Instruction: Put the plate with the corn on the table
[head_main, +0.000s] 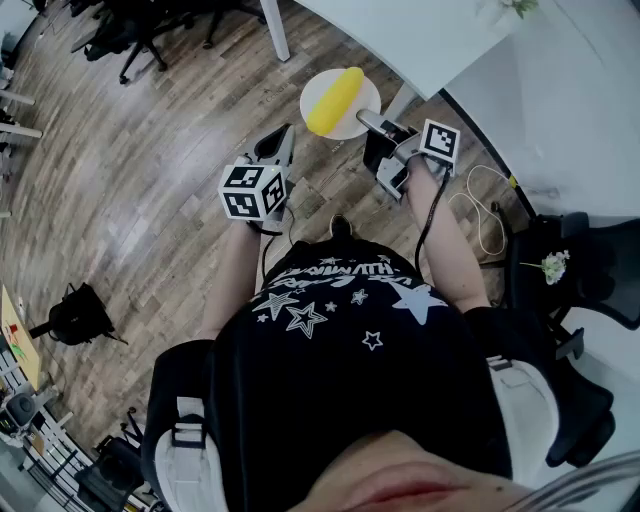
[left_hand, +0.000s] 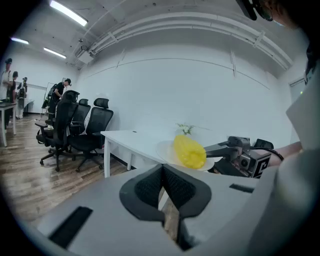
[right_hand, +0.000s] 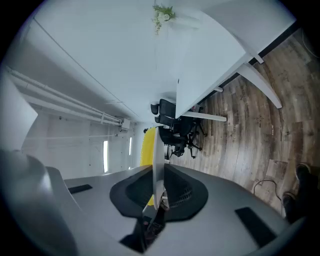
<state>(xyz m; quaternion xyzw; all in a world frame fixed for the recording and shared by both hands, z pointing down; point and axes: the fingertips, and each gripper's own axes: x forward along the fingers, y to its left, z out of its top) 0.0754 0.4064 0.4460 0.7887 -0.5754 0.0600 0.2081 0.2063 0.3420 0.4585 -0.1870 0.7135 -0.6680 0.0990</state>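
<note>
A white plate with a yellow corn cob on it hangs in the air over the wooden floor, just short of the white table. My right gripper is shut on the plate's near rim. In the right gripper view the plate stands edge-on between the pads, with the corn behind it. My left gripper is shut and holds nothing, a little left of the plate. The left gripper view shows the corn, the plate and the right gripper ahead.
Black office chairs stand to the left by the table. A white cable lies on the floor at the right, and a black bag at the left. Small flowers stand on the table. People stand far off at the left.
</note>
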